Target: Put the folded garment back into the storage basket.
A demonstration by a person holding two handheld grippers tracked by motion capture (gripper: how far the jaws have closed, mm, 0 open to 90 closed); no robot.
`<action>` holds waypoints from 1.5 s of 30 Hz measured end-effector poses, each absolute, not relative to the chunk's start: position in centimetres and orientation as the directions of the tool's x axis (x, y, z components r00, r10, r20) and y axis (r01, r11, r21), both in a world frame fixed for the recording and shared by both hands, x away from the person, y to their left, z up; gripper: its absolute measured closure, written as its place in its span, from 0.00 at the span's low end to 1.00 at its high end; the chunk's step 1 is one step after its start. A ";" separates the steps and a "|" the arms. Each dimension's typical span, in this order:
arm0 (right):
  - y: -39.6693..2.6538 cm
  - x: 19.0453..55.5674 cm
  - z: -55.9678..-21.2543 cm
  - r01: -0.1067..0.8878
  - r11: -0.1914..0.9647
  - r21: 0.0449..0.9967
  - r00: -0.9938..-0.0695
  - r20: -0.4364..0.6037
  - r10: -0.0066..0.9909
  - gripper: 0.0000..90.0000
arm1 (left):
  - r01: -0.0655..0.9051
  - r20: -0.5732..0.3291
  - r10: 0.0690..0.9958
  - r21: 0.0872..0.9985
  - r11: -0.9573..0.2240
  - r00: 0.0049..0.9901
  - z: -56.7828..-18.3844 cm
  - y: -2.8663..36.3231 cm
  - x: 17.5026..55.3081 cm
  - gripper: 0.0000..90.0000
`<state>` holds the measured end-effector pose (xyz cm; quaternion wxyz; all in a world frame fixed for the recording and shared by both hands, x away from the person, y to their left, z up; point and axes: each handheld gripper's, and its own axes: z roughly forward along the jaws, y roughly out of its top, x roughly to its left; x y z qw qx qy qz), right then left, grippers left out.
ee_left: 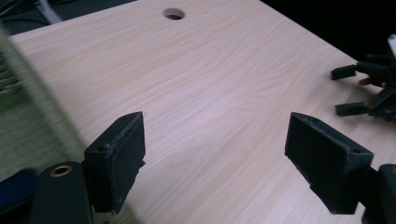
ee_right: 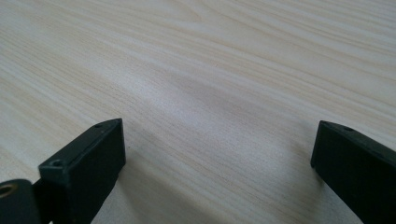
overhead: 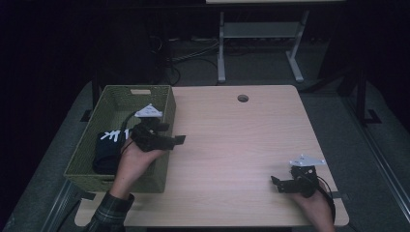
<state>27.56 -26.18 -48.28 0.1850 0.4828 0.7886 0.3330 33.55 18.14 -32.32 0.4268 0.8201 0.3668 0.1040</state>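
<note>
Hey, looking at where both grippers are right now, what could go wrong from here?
1. The left gripper hangs open just past the right wall of the green woven basket; swinging back toward the dark folded garment inside, it might catch that wall and shift the basket.
2. The basket sits at the table's left edge, so a push could tip it off.
3. The right gripper sits open, low over the table near the front edge, and may scrape the wood.
</note>
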 end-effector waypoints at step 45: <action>-26.2 27.6 -48.3 0.639 0.312 0.703 -0.464 0.029 0.885 0.03 | 0.496 -0.044 0.645 0.680 -0.541 0.763 -46.6 8.2 32.7 0.14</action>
